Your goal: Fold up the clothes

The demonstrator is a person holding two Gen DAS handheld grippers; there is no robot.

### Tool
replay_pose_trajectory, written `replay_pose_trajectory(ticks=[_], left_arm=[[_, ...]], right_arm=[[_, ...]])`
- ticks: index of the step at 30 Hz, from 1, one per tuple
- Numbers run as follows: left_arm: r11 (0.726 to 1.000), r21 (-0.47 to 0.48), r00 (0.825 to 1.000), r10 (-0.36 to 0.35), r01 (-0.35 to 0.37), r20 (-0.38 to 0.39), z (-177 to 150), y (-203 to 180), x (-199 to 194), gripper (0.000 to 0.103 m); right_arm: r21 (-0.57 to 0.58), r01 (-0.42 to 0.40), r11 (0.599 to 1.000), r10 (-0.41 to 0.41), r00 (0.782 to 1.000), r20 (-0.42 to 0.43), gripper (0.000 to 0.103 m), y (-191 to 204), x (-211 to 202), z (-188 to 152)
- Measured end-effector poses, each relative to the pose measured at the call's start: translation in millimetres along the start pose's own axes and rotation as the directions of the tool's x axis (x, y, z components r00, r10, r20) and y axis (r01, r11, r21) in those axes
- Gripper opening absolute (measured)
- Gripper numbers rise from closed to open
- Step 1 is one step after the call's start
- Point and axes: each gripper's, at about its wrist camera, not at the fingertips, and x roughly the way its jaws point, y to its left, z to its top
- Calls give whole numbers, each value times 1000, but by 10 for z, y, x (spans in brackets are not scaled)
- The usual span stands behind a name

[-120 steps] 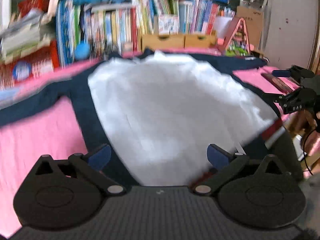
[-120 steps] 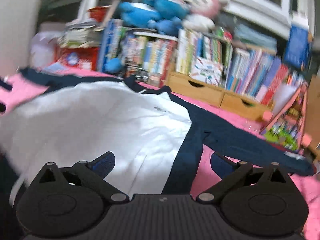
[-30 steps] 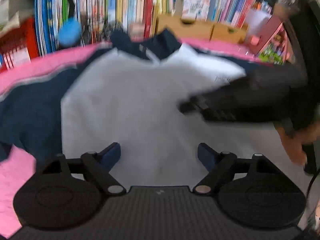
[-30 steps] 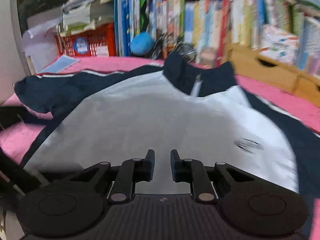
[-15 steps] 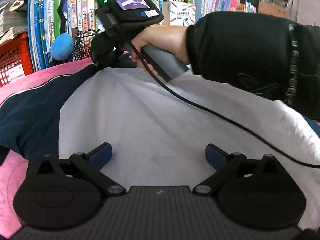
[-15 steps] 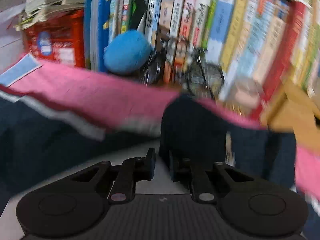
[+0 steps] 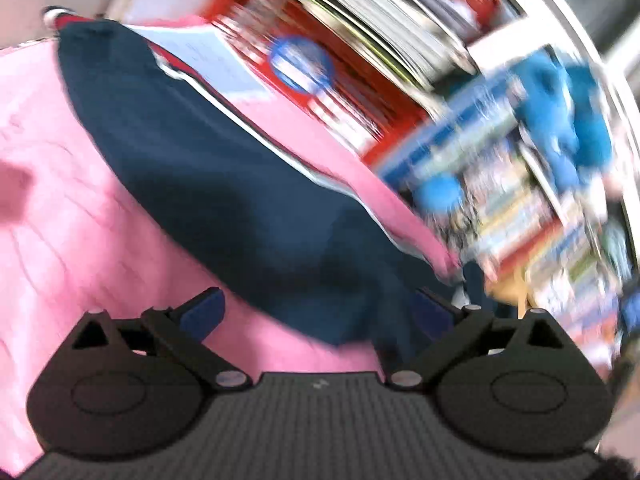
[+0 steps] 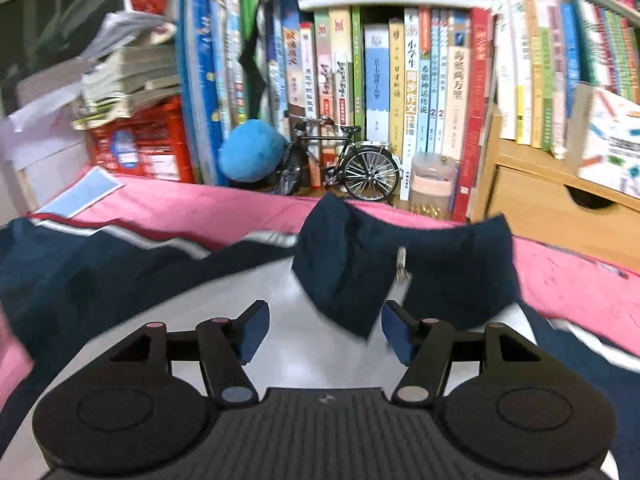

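A white jacket with navy sleeves and a navy collar lies spread on a pink cloth. In the right wrist view the collar [image 8: 404,268] with its zip pull sits just ahead of my right gripper [image 8: 324,330], which is open and empty over the white body [image 8: 288,316]. In the left wrist view, tilted and blurred, the navy left sleeve [image 7: 208,184] runs across the pink cloth [image 7: 60,208]. My left gripper [image 7: 316,312] is open and empty, over the near end of that sleeve.
A bookshelf [image 8: 400,80] packed with books stands right behind the cloth. A model bicycle [image 8: 340,164], a blue plush ball [image 8: 250,156], a red crate [image 8: 140,148] and wooden drawers [image 8: 552,200] line the far edge. A blue paper [image 8: 86,192] lies at the left.
My right gripper has opened from shut and drawn back a little from the collar. My left gripper has swung left from the white body to the navy sleeve, tilting the view.
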Motion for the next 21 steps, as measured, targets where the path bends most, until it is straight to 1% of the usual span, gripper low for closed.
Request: replay_pose_trajectory(ticks=[1, 2, 3, 4, 5, 6, 7, 8, 9, 10, 11, 13, 14, 15, 16, 17, 18, 19, 20, 21], left_arm=[[1000, -16, 1000, 16, -15, 15, 91, 65, 25, 100], [998, -11, 998, 60, -59, 32, 179, 87, 63, 100], [993, 0, 992, 116, -117, 51, 269, 89, 119, 100], [987, 15, 986, 158, -160, 61, 351, 87, 183, 100], [979, 29, 977, 200, -202, 72, 433, 85, 247, 96], [964, 51, 963, 256, -261, 88, 524, 73, 325, 93], [947, 80, 948, 301, -310, 101, 578, 63, 366, 92], [916, 131, 923, 367, -380, 117, 651, 54, 461, 91], [876, 180, 893, 429, -448, 136, 724, 44, 556, 91], [835, 212, 861, 485, -508, 151, 748, 63, 615, 91], [789, 242, 826, 538, -564, 169, 772, 81, 675, 91], [734, 245, 773, 600, -634, 206, 853, 185, 737, 93], [733, 219, 764, 607, -644, 217, 913, 247, 753, 94], [724, 205, 752, 620, -658, 223, 965, 292, 775, 95], [716, 190, 739, 633, -672, 230, 1017, 337, 797, 97], [709, 178, 730, 646, -682, 221, 1067, 360, 811, 100], [703, 167, 721, 659, -692, 213, 1116, 383, 826, 100], [701, 156, 718, 668, -696, 198, 1156, 399, 834, 100], [701, 147, 716, 675, -698, 181, 1192, 406, 824, 95], [709, 134, 721, 670, -692, 176, 1200, 391, 780, 85]], right_arm=[[-2, -1, 1000, 1, 1000, 2, 72, -8, -122, -69], [-9, -3, 1000, 3, 1000, -2, 74, -16, -206, -125], [-16, -4, 1000, 4, 1000, -8, 74, -23, -281, -177], [-21, 0, 1000, 0, 1000, -16, 74, -30, -320, -220], [-26, 6, 1000, -6, 1000, -25, 74, -36, -350, -259], [-31, 11, 999, -12, 999, -34, 74, -42, -379, -299], [-29, 34, 999, -36, 998, -52, 74, -46, -345, -309], [-26, 68, 997, -69, 995, -73, 74, -47, -284, -309], [-26, 99, 995, -101, 990, -96, 74, -49, -220, -303], [-3, 109, 994, -108, 988, -106, 74, -90, -154, -292], [26, 112, 993, -109, 988, -114, 77, -142, -88, -281], [84, 119, 989, -108, 986, -130, 85, -245, 45, -258], [92, 138, 986, -126, 984, -128, 88, -283, 101, -241], [94, 161, 983, -149, 981, -124, 97, -317, 154, -221], [94, 170, 981, -158, 980, -118, 100, -352, 214, -204], [99, 175, 980, -164, 981, -108, 103, -402, 269, -186], [105, 179, 978, -169, 981, -96, 103, -455, 322, -169], [111, 182, 977, -173, 981, -87, 103, -511, 373, -141], [116, 184, 976, -175, 981, -80, 103, -567, 423, -111], [130, 199, 971, -189, 978, -83, 103, -613, 458, -76]])
